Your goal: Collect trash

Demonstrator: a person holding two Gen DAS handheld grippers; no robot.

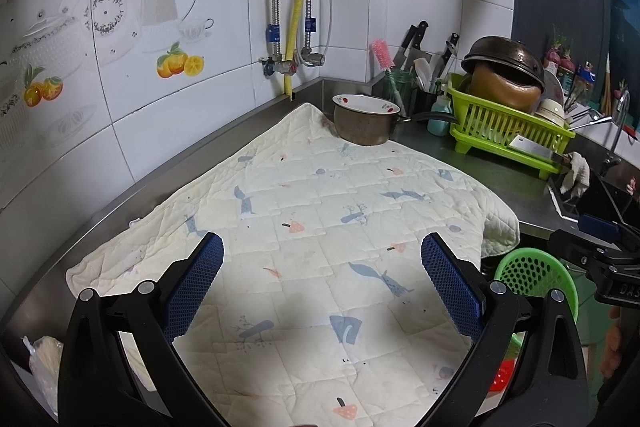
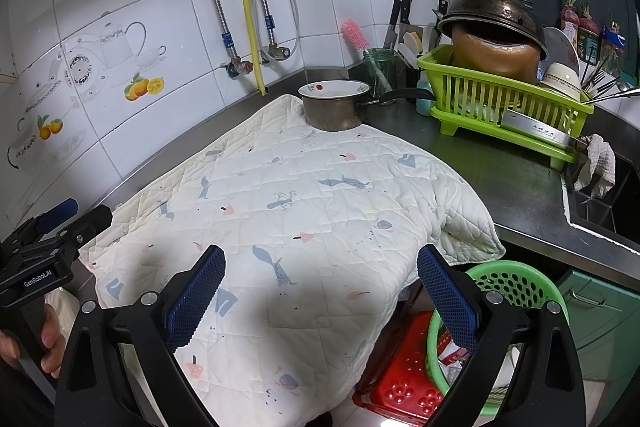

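Observation:
A quilted cream cloth (image 1: 320, 219) (image 2: 304, 211) with small animal prints covers the steel counter. My left gripper (image 1: 322, 281) hovers open above its near part, nothing between the blue pads. My right gripper (image 2: 320, 291) is open too, over the cloth's front right edge. Below that edge stands a green perforated basket (image 2: 516, 287) (image 1: 532, 273) holding crumpled wrappers (image 2: 452, 351). The right gripper (image 1: 600, 251) shows at the right edge of the left wrist view; the left gripper (image 2: 44, 239) shows at the left of the right wrist view, held by a hand (image 2: 48, 339).
A metal saucepan (image 1: 366, 125) (image 2: 336, 107) sits on the cloth's far corner. A green dish rack (image 1: 508, 131) (image 2: 504, 107) with pots and bowls stands at the back right, near a sink (image 2: 600, 203). A red perforated stool (image 2: 404, 379) lies under the basket. A white bag (image 1: 44, 363) lies bottom left.

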